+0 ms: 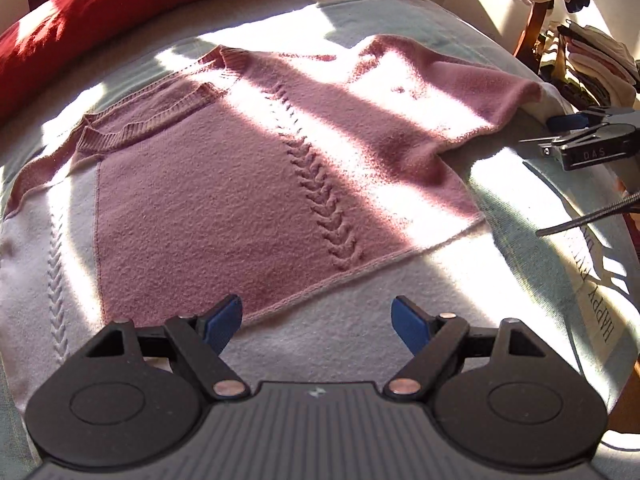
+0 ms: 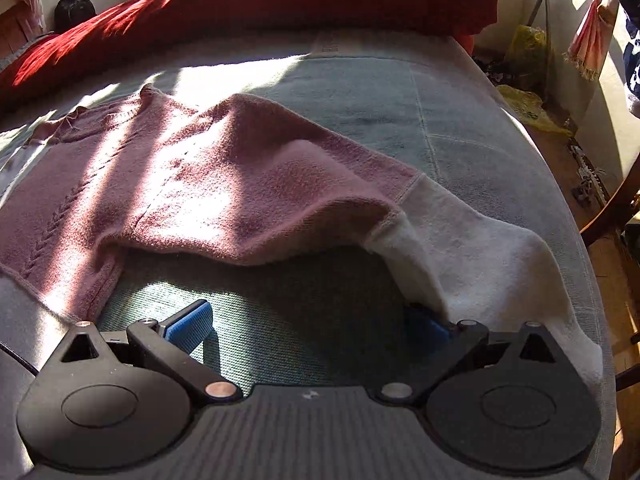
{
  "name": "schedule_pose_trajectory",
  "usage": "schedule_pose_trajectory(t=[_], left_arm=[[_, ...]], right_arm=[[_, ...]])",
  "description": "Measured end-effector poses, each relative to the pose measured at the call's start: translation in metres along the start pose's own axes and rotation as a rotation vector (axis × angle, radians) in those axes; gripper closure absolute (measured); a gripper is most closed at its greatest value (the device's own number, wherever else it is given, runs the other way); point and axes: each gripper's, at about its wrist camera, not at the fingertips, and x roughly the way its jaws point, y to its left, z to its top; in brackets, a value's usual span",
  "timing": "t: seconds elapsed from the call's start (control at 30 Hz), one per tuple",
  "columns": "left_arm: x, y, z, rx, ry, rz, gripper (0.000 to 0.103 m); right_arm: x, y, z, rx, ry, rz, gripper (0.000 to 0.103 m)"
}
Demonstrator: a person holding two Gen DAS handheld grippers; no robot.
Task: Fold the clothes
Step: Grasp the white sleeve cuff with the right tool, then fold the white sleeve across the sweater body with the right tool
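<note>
You have one bed (image 1: 360, 20) under pale green bedding, one red blanket (image 1: 80, 12) bunched along its far edge, and one sweater (image 1: 224, 184). The sweater lies front-up in the middle of the bed, pink on top, white below, with a braided stitch down the chest and stripes of sunlight across it. One sleeve (image 2: 460, 232) is lifted off the bed, draped over your right gripper (image 2: 316, 320), whose jaws stand apart. Your left gripper (image 1: 316, 322) hangs over the white hem, angled downward, released and empty.
</note>
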Motion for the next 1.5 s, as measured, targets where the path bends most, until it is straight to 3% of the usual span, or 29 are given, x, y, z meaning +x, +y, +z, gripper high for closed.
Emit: schedule_pose_trajectory(t=[0.13,0.23,0.37,0.57,0.77,0.83,1.0,1.07,1.13,1.17,1.4,1.5], left_arm=[[0.007,-0.016,0.014,0.027,0.010,-0.005,0.021],[0.013,-0.024,0.023,0.039,0.014,-0.002,0.021],[0.015,-0.031,0.030,0.047,0.016,0.000,0.021],[0.014,-0.039,0.036,0.093,0.030,0.001,0.021],[0.017,-0.042,0.038,0.096,0.038,0.004,0.021],[0.018,-0.044,0.039,0.095,0.039,0.001,0.021],[0.017,-0.051,0.037,0.131,0.044,0.004,0.021],[0.017,-0.053,0.036,0.144,0.048,0.009,0.021],[0.017,-0.053,0.034,0.139,0.054,0.011,0.021],[0.018,-0.054,0.034,0.132,0.057,0.010,0.021],[0.017,-0.056,0.038,0.126,0.051,0.007,0.021],[0.015,-0.055,0.042,0.116,0.041,0.007,0.021]], right_arm=[[-0.013,-0.049,0.000,0.037,-0.030,-0.126,0.000],[-0.016,-0.092,-0.002,0.100,0.005,-0.253,0.000],[-0.031,-0.134,-0.010,0.245,0.015,-0.204,0.000],[-0.054,-0.138,-0.018,0.322,-0.019,-0.100,0.000],[-0.059,-0.148,-0.023,0.345,-0.016,-0.117,0.000],[-0.049,-0.160,-0.023,0.392,0.000,-0.103,0.007],[-0.021,-0.181,-0.025,0.437,0.071,-0.123,0.040],[-0.018,-0.183,-0.025,0.427,0.082,-0.120,0.046],[-0.020,-0.181,-0.023,0.404,0.086,-0.119,0.065],[-0.022,-0.179,-0.021,0.373,0.081,-0.124,0.082],[-0.034,-0.178,0.010,0.172,-0.001,-0.248,0.085],[-0.036,-0.178,0.024,0.106,-0.010,-0.364,0.081]])
